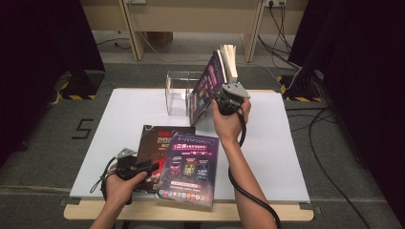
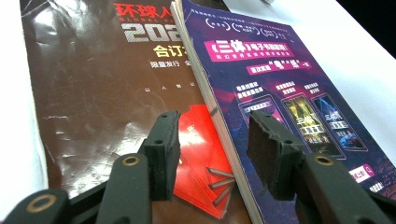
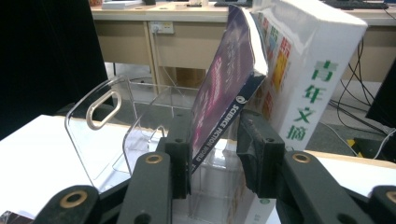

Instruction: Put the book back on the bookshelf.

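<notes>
Filed: white book (image 3: 306, 70) stands in clear rack (image 3: 100, 135).
In hand: your right gripper (image 3: 212, 154), half-open, straddles purple magazine (image 3: 224, 88) spine, one pad touching.
Left: two magazines (image 1: 179, 162) on surface (image 1: 272, 143); left gripper (image 2: 212, 149) open, empty.

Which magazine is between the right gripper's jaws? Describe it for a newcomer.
Far across the white table stands a clear acrylic rack. A purple magazine leans in it, between the jaws of the right gripper. Unlike the thick white-spined book beside it, it is thin.
</notes>
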The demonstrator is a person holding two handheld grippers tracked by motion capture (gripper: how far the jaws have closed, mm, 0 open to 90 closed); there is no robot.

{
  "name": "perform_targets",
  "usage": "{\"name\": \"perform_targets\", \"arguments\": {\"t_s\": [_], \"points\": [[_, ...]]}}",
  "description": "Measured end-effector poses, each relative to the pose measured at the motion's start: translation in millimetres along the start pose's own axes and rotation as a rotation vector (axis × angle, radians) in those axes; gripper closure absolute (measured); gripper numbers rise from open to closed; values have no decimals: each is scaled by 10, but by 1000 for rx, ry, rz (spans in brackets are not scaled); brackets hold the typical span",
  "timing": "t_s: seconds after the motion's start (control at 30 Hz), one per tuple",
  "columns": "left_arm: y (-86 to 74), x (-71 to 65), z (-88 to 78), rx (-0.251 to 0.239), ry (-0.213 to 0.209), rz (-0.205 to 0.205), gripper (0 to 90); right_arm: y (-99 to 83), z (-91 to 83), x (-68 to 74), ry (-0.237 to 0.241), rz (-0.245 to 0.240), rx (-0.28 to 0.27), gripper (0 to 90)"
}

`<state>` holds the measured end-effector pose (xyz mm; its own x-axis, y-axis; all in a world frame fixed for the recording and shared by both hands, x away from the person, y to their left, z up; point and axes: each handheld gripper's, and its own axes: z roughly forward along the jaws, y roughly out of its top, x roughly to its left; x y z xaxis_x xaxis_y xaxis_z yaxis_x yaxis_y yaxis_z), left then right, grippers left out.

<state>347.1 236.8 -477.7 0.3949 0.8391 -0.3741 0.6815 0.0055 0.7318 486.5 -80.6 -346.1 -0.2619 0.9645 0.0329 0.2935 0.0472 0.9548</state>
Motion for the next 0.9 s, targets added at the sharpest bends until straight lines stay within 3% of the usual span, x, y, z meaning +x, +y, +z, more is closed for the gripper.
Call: {"name": "perform_targets", "arguments": {"t_s": [0.37, 0.9], "points": [[2, -14, 5, -2, -5, -2, 531, -118, -54, -41, 15, 0, 18, 657], [25, -42, 27, -2, -11, 1, 518, -247, -233, -146, 75, 51, 68, 648]]}}
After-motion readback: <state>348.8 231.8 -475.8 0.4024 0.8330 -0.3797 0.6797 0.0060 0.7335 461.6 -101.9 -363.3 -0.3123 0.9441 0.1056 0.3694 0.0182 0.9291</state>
